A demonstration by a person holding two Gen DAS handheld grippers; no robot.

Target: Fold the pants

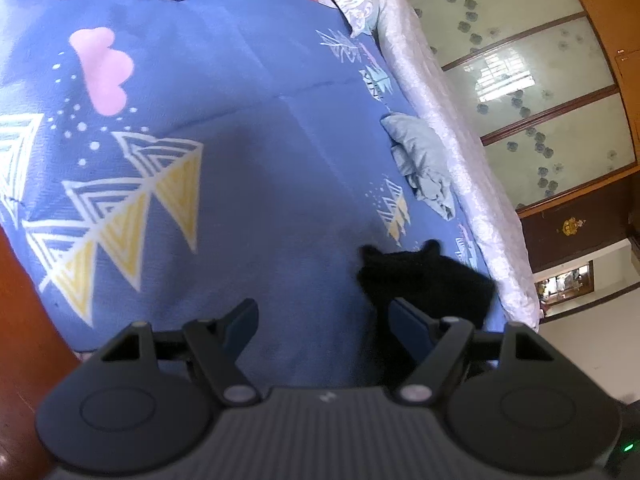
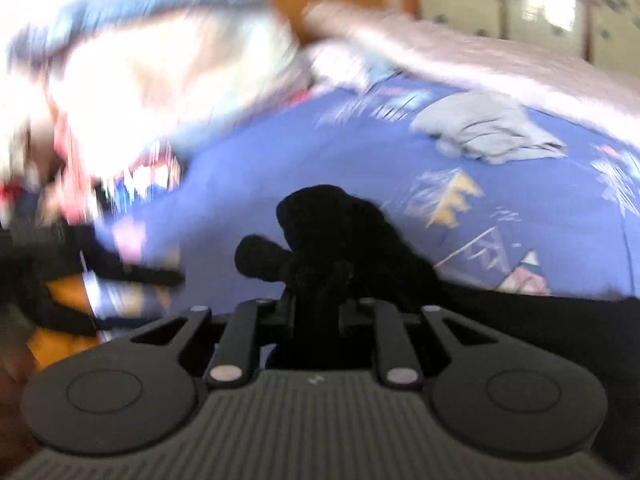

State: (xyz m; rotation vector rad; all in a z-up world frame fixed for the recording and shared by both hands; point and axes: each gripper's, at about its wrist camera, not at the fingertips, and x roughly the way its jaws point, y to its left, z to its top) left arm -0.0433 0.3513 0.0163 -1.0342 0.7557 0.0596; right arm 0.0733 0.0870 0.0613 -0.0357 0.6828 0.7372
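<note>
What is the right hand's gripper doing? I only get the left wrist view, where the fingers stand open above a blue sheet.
Observer: The right gripper is shut on a bunch of the black pants.
Reviewer: Where does the rest go?
Observer: It runs from the fingers to the picture's right edge, low across the blue sheet.
Reviewer: Is that view sharp?
Observer: No, its left half is smeared; only the grey cloth side reads clearly.

The middle of the bed point(image 1: 248, 128) lies free; a grey cloth point(image 1: 424, 160) and black pants point(image 1: 432, 280) lie along its edge.
</note>
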